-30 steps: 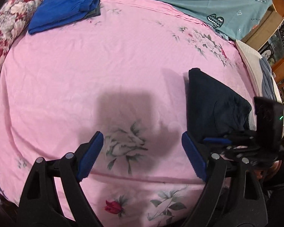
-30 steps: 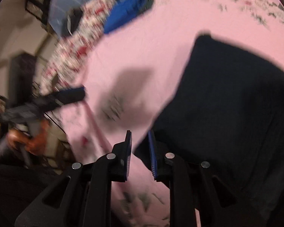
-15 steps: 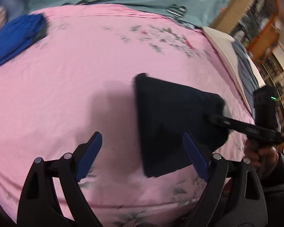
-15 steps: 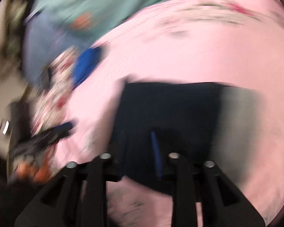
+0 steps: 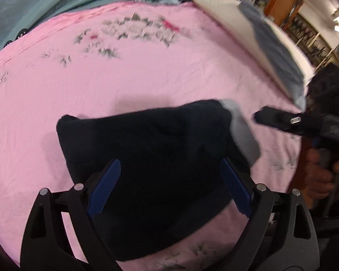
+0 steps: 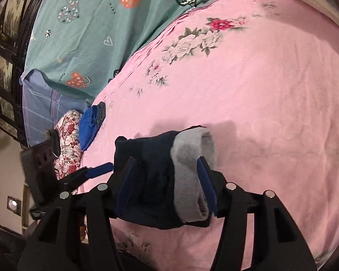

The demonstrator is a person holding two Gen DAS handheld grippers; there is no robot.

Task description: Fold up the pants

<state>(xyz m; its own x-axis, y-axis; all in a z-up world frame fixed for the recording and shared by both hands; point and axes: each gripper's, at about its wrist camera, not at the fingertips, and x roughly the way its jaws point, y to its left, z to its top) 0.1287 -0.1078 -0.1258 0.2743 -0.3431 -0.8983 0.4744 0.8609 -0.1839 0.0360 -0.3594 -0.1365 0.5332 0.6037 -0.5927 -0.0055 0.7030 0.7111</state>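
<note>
The dark navy pants [image 5: 151, 149] lie folded into a compact bundle on the pink floral bed sheet [image 5: 147, 67], with the grey waistband [image 5: 241, 131] at the right end. My left gripper [image 5: 169, 187] is open, its jaws wide apart above the near part of the bundle. In the right wrist view the bundle [image 6: 151, 171] with its grey waistband [image 6: 192, 164] sits between the jaws of my right gripper [image 6: 167, 185], which is open. The right gripper also shows in the left wrist view [image 5: 282, 122], just right of the waistband.
A folded blue garment [image 6: 89, 126] and a floral pillow [image 6: 67, 144] lie at the bed's far left. A teal heart-print cover [image 6: 90, 22] lies at the back. A white pillow with grey cloth [image 5: 273, 45] is at the right edge.
The right gripper opened and released the pants onto the sheet. Both views swung, so the bundle now lies between the left gripper's jaws.
</note>
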